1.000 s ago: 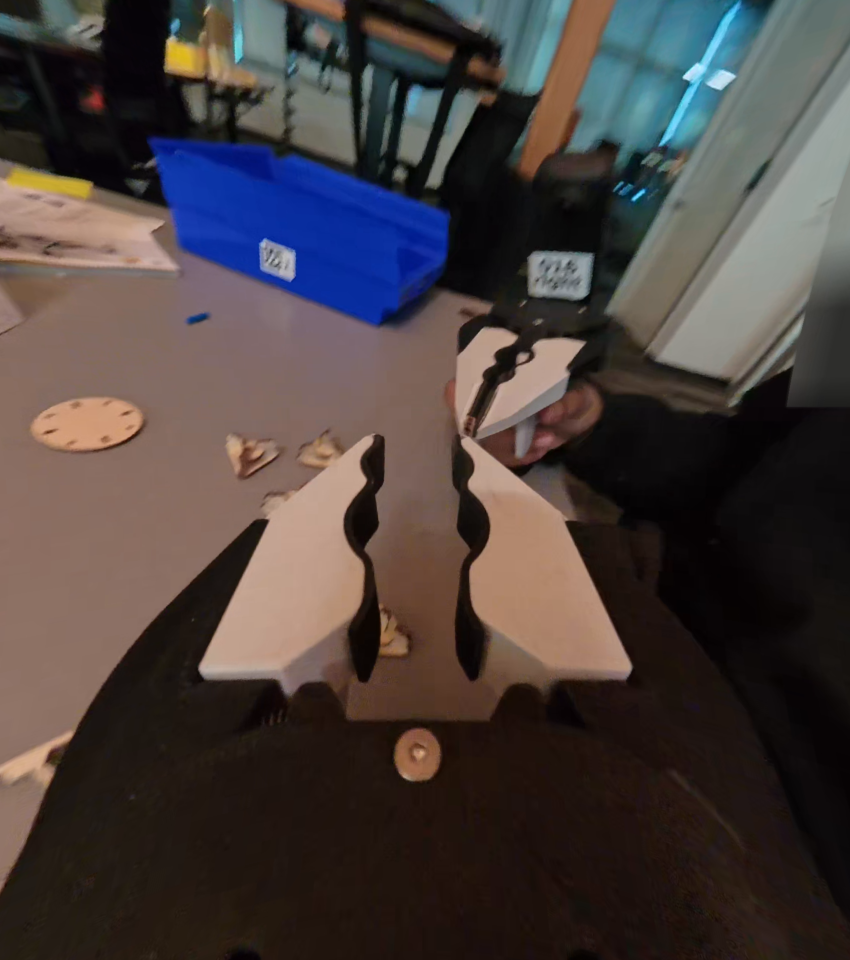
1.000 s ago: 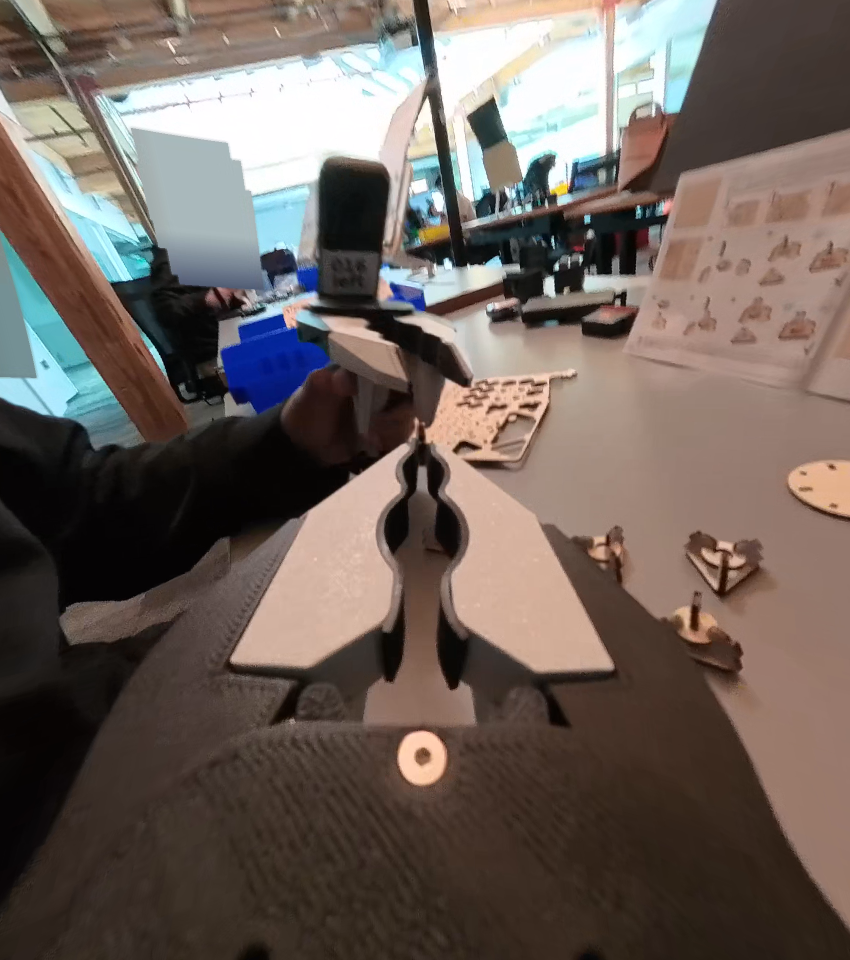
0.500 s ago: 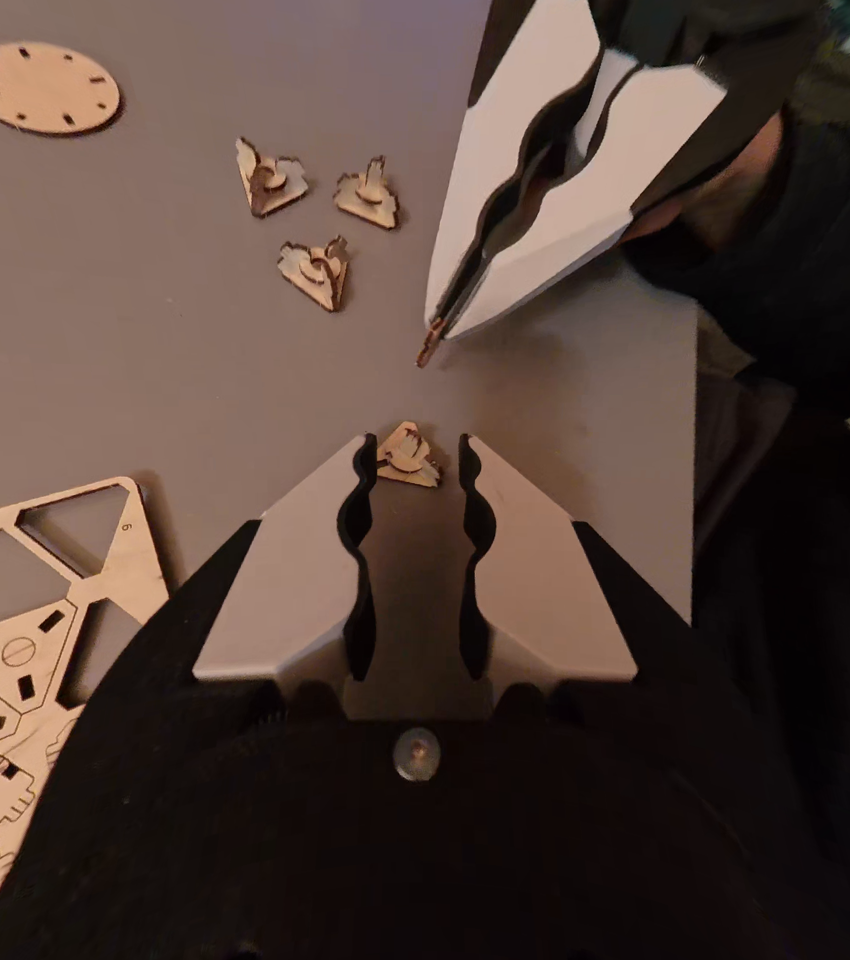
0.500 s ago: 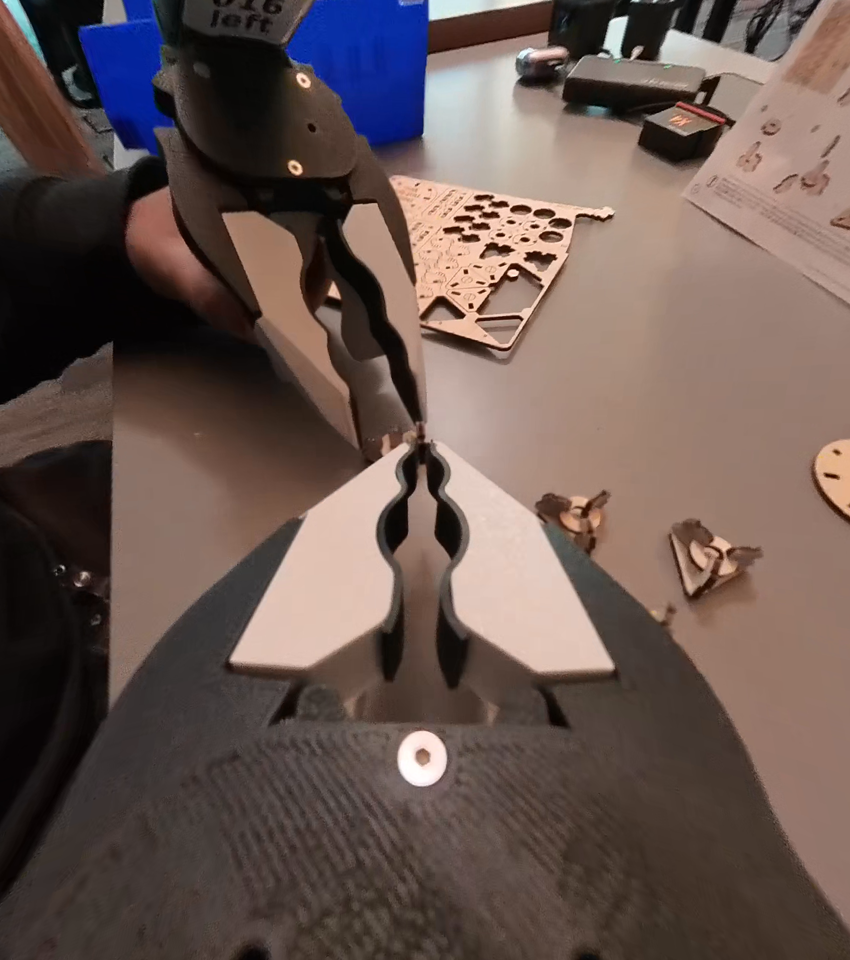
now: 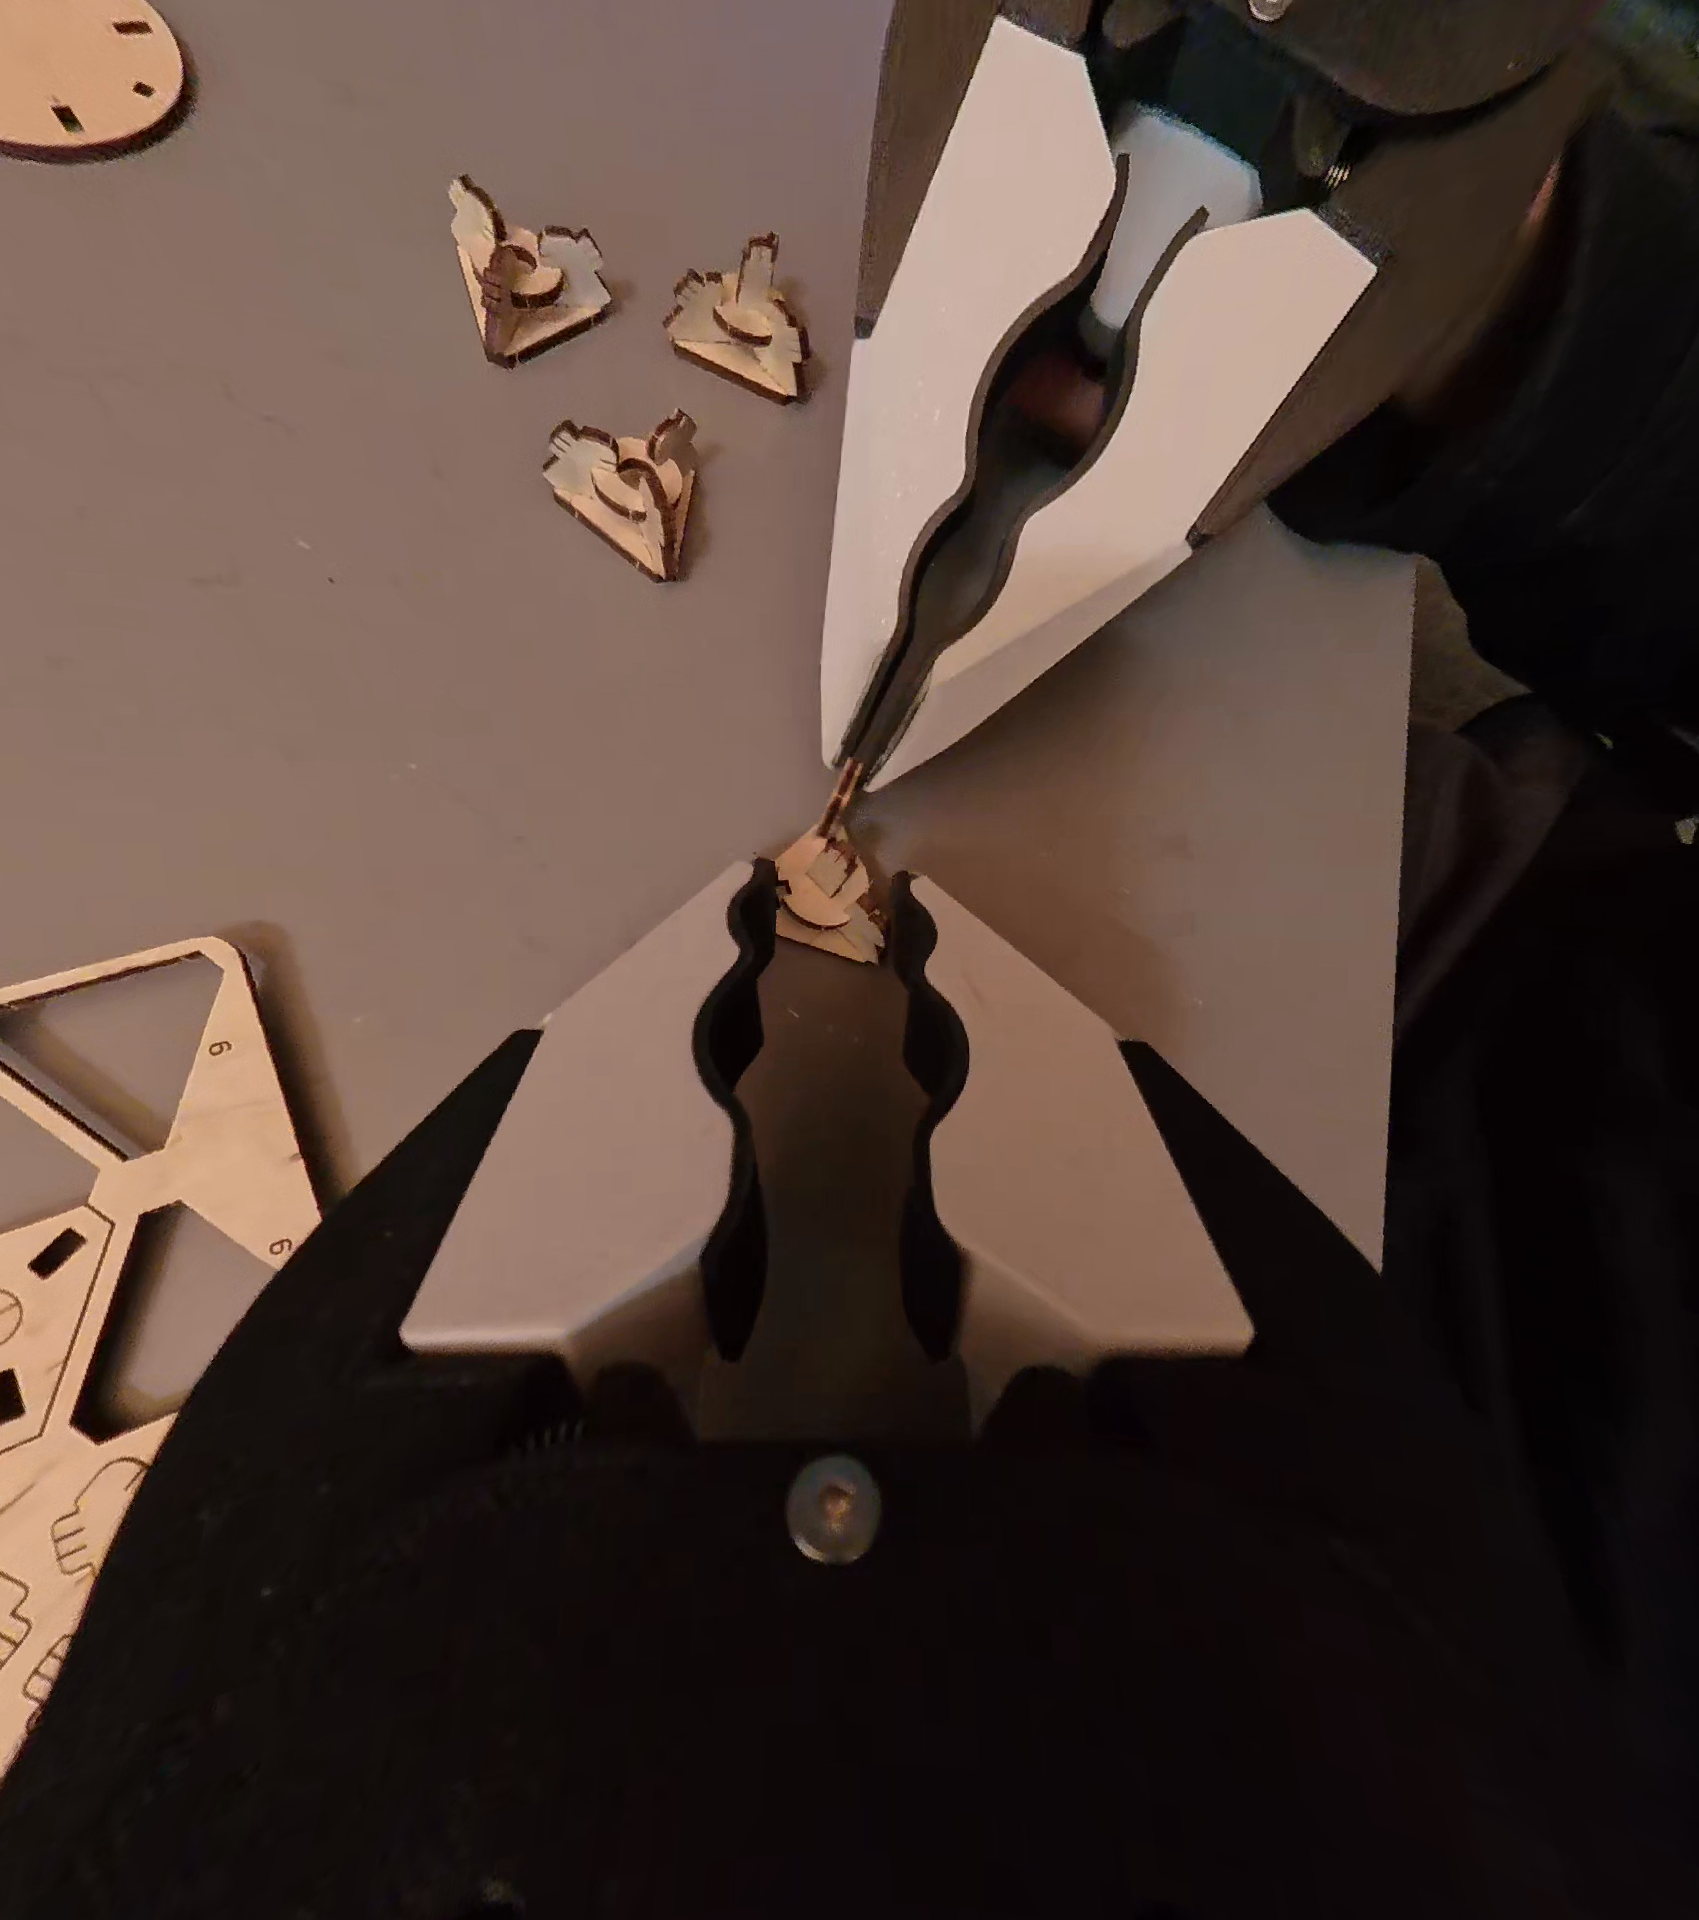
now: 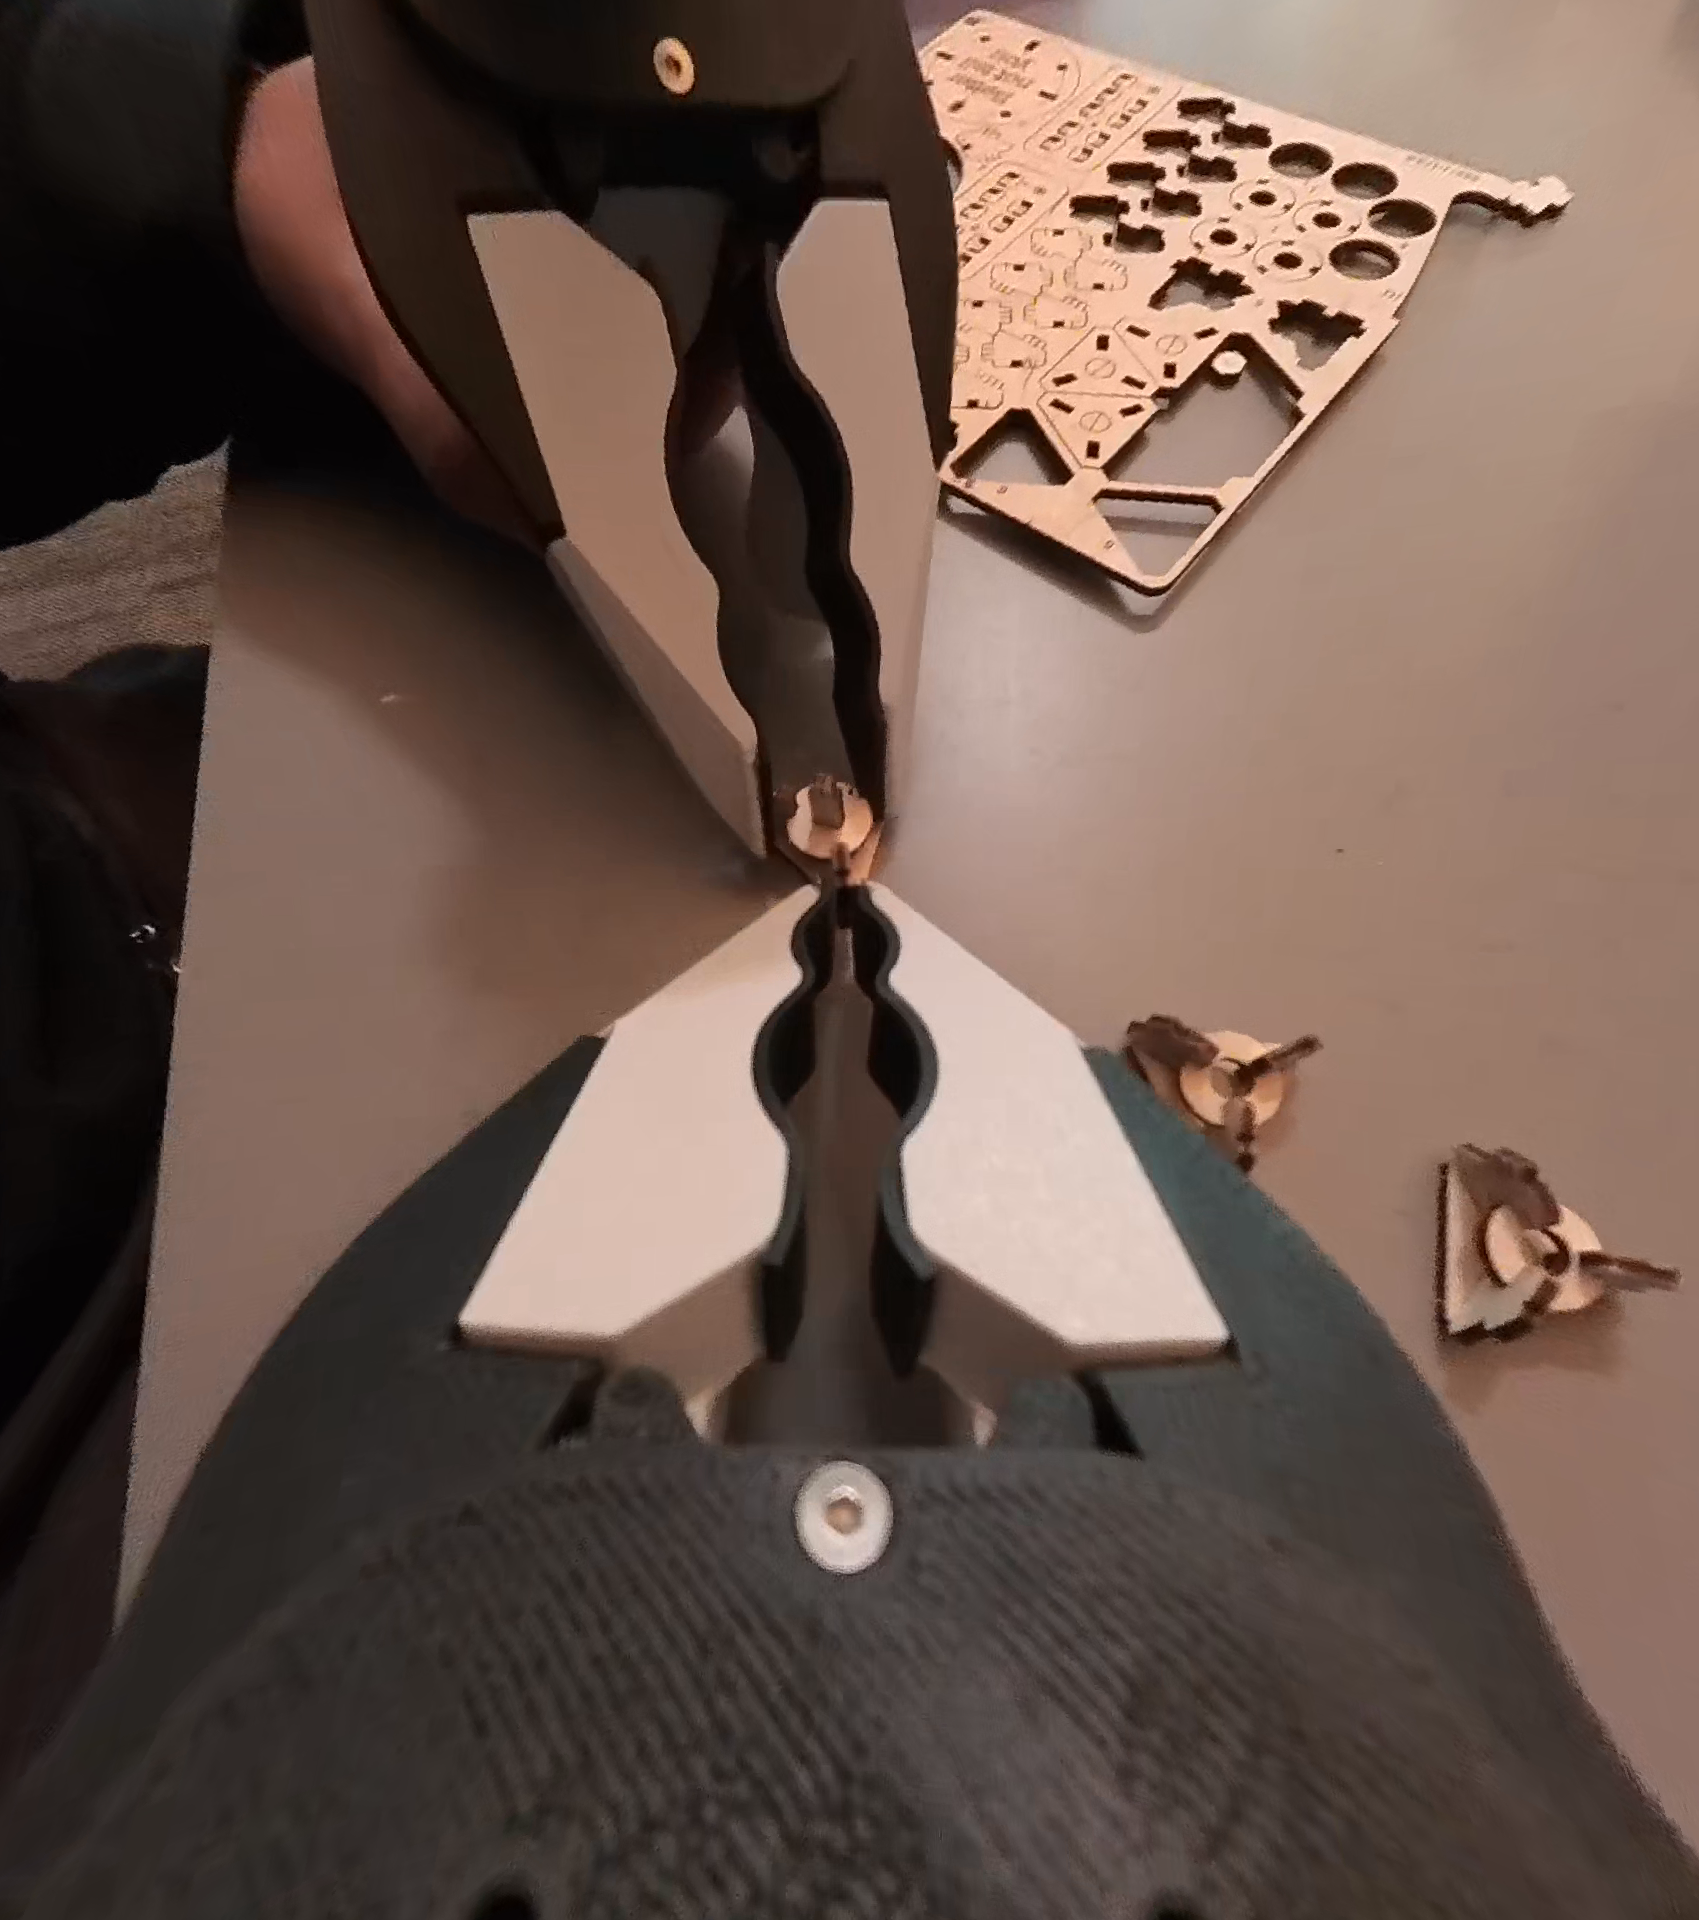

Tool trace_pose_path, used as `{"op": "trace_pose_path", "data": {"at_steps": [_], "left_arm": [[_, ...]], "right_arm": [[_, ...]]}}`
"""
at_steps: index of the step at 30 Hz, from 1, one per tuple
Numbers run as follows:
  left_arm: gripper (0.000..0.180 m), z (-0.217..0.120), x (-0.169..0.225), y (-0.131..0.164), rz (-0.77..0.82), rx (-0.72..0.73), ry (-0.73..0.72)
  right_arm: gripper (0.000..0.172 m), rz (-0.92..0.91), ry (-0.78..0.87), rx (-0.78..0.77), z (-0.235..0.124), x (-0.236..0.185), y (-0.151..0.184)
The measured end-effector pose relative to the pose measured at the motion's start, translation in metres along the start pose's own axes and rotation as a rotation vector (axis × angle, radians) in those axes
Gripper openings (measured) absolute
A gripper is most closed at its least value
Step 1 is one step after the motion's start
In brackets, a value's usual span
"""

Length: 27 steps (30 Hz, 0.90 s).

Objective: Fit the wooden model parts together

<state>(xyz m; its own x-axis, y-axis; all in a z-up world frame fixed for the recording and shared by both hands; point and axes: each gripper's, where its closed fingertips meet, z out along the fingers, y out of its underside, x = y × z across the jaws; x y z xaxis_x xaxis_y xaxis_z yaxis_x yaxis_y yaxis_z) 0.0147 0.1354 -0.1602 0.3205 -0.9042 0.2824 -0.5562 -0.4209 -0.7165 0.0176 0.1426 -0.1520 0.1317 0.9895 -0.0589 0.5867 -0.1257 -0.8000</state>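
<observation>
My left gripper [image 5: 827,891] points down at the grey table [image 5: 305,675]. Its pads are closed on a small triangular wooden assembly [image 5: 829,906] that rests on the table. The assembly also shows in the right wrist view [image 6: 829,821], between the left gripper's tips [image 6: 824,831]. My right gripper [image 6: 843,902] is shut on a thin wooden peg [image 6: 840,871]. In the left wrist view the right gripper [image 5: 855,764] comes in from above. The peg [image 5: 843,802] sticks out of its tips, and its end touches the top of the assembly.
Three similar wooden assemblies [image 5: 627,494] lie to the left, and two of them show in the right wrist view [image 6: 1229,1081]. There is also a slotted wooden disc [image 5: 34,83] and a laser-cut wooden sheet [image 5: 45,1299] [image 6: 1188,312]. The table edge [image 5: 1401,935] is close on the right. A person's dark sleeve [image 5: 1603,416] lies beyond it. The grippers are tip to tip, or close to it.
Both grippers tipped down from a level view to the table. My left gripper's jaws narrowed onto the assembly. The right gripper brought the peg down until it met the assembly.
</observation>
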Motion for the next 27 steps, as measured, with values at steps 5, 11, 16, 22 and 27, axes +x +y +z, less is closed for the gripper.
{"op": "trace_pose_path", "data": {"at_steps": [5, 11, 16, 22, 27], "left_arm": [[0.020, -0.0002, 0.0002, 0.0000, -0.010, 0.001, 0.011], [0.020, -0.0004, 0.0002, -0.0001, -0.015, 0.002, 0.018], [0.020, -0.0005, 0.0002, -0.0001, -0.015, 0.002, 0.020], [0.020, -0.0007, 0.0004, 0.0000, -0.022, 0.002, 0.030], [0.020, -0.0007, 0.0005, 0.0000, -0.027, 0.003, 0.037]], "right_arm": [[0.001, 0.006, -0.044, 0.017, -0.0014, 0.0001, -0.0029], [0.002, -0.002, -0.047, 0.013, -0.0011, -0.0009, -0.0024], [0.001, -0.017, -0.051, 0.011, -0.0012, -0.0010, -0.0022], [0.002, -0.049, -0.051, -0.007, -0.0009, -0.0007, 0.0009], [0.002, -0.063, -0.052, -0.010, -0.0001, -0.0016, 0.0005]]}}
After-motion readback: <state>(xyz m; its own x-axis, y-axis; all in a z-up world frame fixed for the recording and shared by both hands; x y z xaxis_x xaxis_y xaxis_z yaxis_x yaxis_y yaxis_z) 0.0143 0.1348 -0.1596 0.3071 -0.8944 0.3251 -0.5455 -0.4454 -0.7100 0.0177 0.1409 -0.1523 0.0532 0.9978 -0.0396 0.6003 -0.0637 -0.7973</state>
